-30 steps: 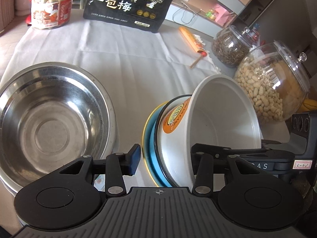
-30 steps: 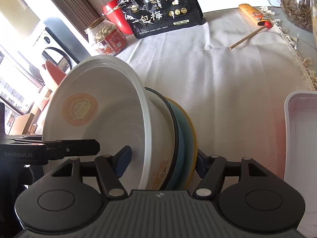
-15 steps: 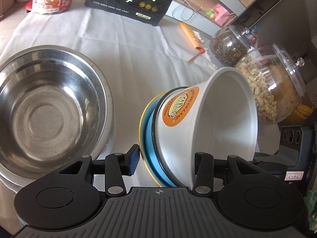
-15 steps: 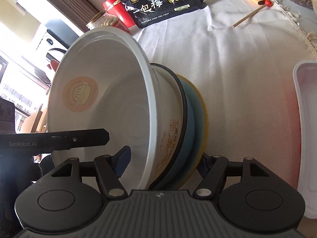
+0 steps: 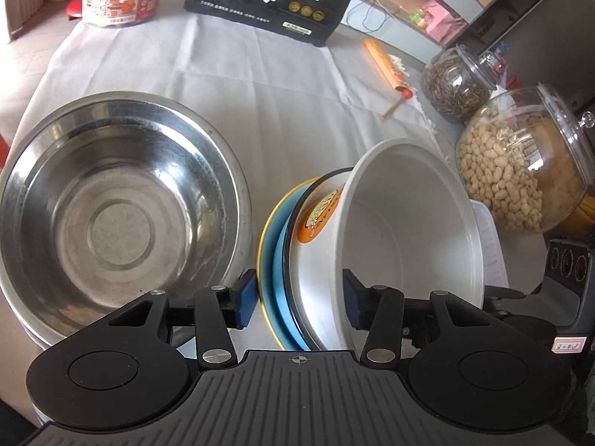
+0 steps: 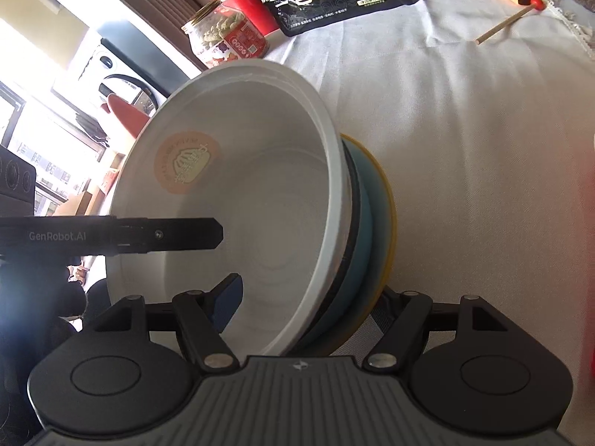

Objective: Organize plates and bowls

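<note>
Three nested pieces are riding tipped on edge between my two grippers: a deep white plastic bowl with an orange round label (image 5: 405, 230), a black-rimmed white bowl (image 5: 297, 230) behind it, and a pale blue plate with a yellow rim (image 5: 268, 238) at the back. I am clamping the left gripper (image 5: 299, 297) across this stack, one blue pad pressing the plate's back and the other sitting inside the white bowl's wall, so it is grasping all three. I am squeezing the right gripper (image 6: 308, 297) across the same stack from the other side, also clenched on it, with its far finger hidden behind the plate. I am judging the gathering step as done, since the small pieces are already nested. A large stainless steel bowl (image 5: 111, 200) is sitting on the white tablecloth (image 5: 282, 104) just left of the stack, and I am guessing the stack is meant to go in there, so the placing is left. A white rectangular tray (image 5: 491, 245) is peeking out near the right side.
</note>
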`<state>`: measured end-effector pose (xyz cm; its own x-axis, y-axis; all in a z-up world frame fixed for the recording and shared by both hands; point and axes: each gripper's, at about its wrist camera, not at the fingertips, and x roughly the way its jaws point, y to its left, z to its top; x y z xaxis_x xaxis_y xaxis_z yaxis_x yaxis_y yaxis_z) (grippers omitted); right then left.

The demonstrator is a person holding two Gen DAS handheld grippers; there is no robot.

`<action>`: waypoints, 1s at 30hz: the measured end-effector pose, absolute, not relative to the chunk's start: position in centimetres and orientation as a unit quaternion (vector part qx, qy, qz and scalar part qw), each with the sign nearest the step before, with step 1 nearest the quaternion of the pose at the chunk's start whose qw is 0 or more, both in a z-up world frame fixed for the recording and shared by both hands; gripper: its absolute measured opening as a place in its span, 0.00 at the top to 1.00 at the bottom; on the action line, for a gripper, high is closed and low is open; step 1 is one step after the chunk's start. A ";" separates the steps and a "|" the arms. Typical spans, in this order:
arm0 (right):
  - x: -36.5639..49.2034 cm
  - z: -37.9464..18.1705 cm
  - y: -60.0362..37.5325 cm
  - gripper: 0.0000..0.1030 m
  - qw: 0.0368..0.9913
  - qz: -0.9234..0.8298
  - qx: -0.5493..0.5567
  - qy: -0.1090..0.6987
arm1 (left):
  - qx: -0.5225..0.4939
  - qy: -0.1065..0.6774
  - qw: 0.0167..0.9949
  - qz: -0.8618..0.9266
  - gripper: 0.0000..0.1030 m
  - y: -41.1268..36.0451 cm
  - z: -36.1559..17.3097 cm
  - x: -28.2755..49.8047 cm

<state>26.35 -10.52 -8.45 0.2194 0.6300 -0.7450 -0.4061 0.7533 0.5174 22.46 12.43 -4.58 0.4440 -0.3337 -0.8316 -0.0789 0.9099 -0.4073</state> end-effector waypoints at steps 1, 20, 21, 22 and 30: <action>26.4 -8.2 -10.8 0.30 0.781 0.329 0.105 0.521 | -0.190 0.525 0.827 -0.075 0.51 12.1 -4.5 22.6; 29.3 -10.8 -13.0 0.29 0.760 0.305 0.194 0.540 | -0.088 0.584 0.806 -0.026 0.39 7.8 -3.4 25.8; 29.3 -10.7 -12.9 0.29 0.762 0.306 0.191 0.538 | -0.082 0.586 0.806 -0.022 0.39 7.6 -3.5 25.9; 29.2 -10.6 -12.8 0.29 0.764 0.307 0.185 0.537 | -0.076 0.590 0.804 -0.016 0.39 7.4 -3.5 25.9; 29.0 -10.3 -12.4 0.32 0.769 0.310 0.171 0.531 | -0.081 0.583 0.808 -0.017 0.39 7.6 -3.6 25.4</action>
